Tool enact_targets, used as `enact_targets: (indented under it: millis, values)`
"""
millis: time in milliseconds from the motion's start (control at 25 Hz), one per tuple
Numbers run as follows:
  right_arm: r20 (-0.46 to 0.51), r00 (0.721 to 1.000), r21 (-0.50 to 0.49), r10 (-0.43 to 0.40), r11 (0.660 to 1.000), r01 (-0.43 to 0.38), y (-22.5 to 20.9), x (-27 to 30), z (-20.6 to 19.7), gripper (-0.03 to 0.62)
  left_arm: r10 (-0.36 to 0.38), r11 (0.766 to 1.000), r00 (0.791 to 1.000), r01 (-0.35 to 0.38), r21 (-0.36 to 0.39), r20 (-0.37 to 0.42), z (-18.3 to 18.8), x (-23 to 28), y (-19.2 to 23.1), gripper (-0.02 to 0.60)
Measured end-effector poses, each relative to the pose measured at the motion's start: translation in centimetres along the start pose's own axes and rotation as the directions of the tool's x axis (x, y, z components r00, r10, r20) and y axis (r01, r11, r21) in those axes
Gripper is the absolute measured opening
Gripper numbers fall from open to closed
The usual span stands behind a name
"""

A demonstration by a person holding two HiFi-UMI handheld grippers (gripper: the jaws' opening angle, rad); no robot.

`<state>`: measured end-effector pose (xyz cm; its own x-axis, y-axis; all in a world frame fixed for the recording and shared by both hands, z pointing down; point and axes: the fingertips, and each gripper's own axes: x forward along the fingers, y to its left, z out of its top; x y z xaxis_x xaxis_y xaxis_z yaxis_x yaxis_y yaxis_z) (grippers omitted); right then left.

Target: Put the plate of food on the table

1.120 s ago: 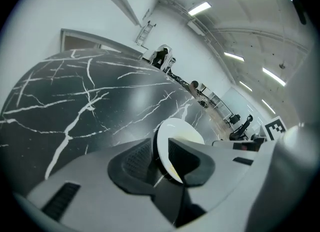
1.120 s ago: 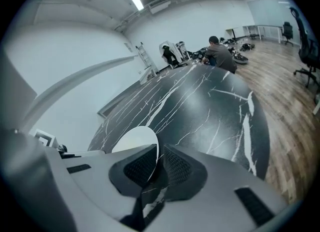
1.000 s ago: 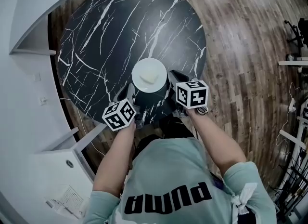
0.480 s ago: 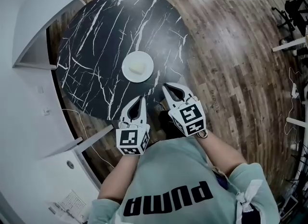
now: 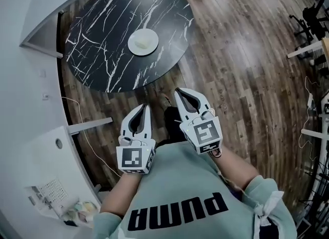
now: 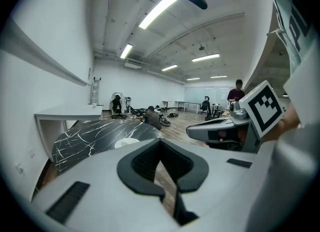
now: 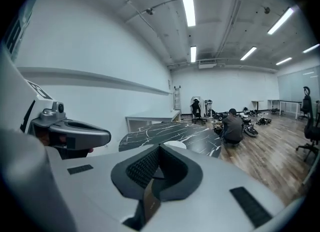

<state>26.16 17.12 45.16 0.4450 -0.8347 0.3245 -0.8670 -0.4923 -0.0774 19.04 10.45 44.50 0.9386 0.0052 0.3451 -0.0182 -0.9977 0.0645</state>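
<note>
The white plate (image 5: pixel 152 49) with a pale lump of food (image 5: pixel 142 41) rests on the round black marble table (image 5: pixel 103 42), apart from both grippers. My left gripper (image 5: pixel 145 107) is shut and empty, held over the wood floor close to the person's chest. Beside it, my right gripper (image 5: pixel 179 92) is also shut with nothing in it. In the left gripper view the jaws (image 6: pixel 160 141) meet at the tips, with the plate (image 6: pixel 126 142) and table (image 6: pixel 85 136) beyond them. The right gripper view shows closed jaws (image 7: pixel 159 147), with the plate (image 7: pixel 175 144) far ahead on the table (image 7: pixel 150 137).
A white counter (image 5: pixel 46 150) and wall ledge (image 5: pixel 41 45) stand at the left. Desks and chairs (image 5: pixel 308 22) line the right edge. A person crouches on the wood floor (image 7: pixel 233 126) past the table, and another stands farther back (image 6: pixel 237 90).
Both grippers have come off the plate, shut, and drawn back and up toward the person's chest. The plate stays on the table, which now lies farther away.
</note>
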Motion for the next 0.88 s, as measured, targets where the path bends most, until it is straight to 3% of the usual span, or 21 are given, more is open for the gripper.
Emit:
enact_targets:
  millis: [240,400,760,880]
  values:
    - [-0.031,1.000,-0.046,-0.005,0.999,0.004,2.3,-7.6,0.1,0.009,-0.043,0.999,0.999,0.043,-0.029,-0.008,0.0,-5.3,-5.3,0.006]
    - [-0.014,1.000,-0.054,-0.023,0.998,0.022,2.3,-11.0,1.3,0.009,-0.055,0.997,0.995,0.059,-0.055,0.082,1.7,-7.3,-8.2,0.006]
    - [0.041,0.998,-0.053,-0.050,0.997,0.052,-1.3,-18.9,1.3,0.009,-0.071,0.996,0.995,0.075,-0.045,0.076,1.7,-8.0,-16.2,0.006]
    - [0.069,0.997,-0.081,-0.041,0.996,0.046,-2.9,-22.3,1.5,0.009,-0.085,0.996,0.995,0.086,0.000,0.052,1.3,-8.1,-20.0,0.006]
